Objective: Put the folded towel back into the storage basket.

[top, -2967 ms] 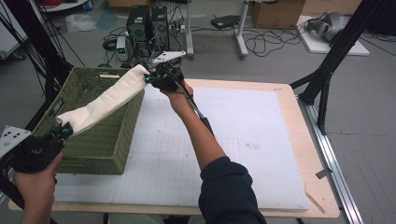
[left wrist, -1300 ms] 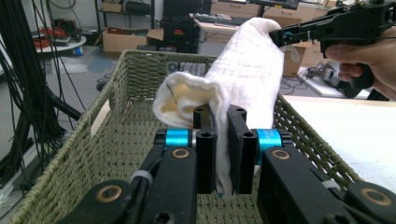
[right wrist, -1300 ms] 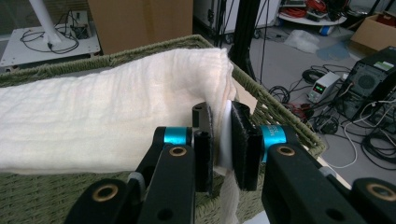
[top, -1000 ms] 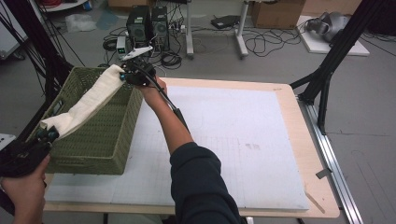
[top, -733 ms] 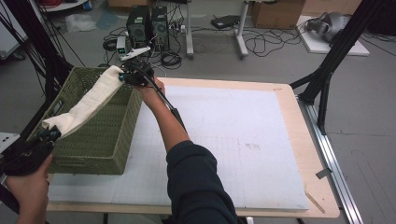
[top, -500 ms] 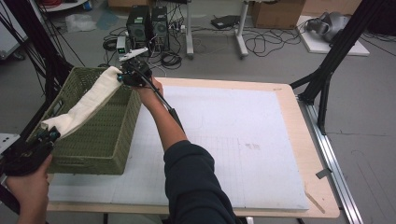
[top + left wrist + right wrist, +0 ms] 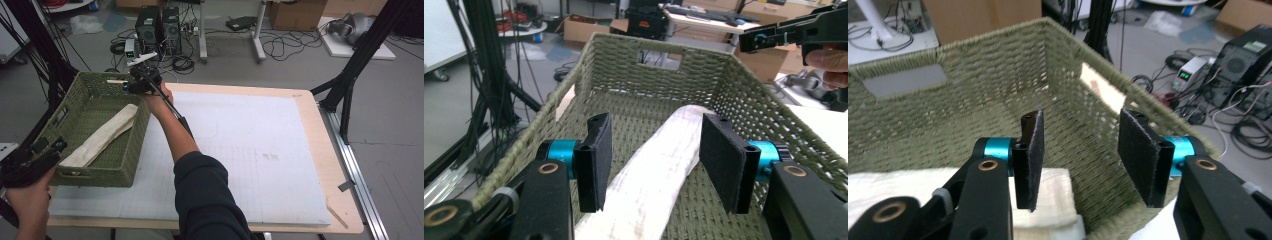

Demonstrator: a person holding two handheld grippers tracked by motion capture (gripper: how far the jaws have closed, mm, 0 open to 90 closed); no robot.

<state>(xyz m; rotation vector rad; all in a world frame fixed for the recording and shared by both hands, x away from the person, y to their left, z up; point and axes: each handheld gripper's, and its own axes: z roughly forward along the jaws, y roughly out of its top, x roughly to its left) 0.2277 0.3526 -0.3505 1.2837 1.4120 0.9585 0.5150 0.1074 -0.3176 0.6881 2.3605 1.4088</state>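
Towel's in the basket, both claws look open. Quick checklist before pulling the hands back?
1. Folded towel fully inside the green woven basket: ok, it lies along the bottom, nothing draped over the rim.
2. Left claw released: ok, jaws have just been opening; the towel runs below the gap between them and the pads do not press on it.
3. Right claw released: ok, jaws have just been opening; nothing between them, towel end lies below.
4. Right claw clear of the basket wall: cannot tell, it hangs right at the far corner rim.
5. Basket squarely on the table: cannot tell, its left side sits at the table's left edge.
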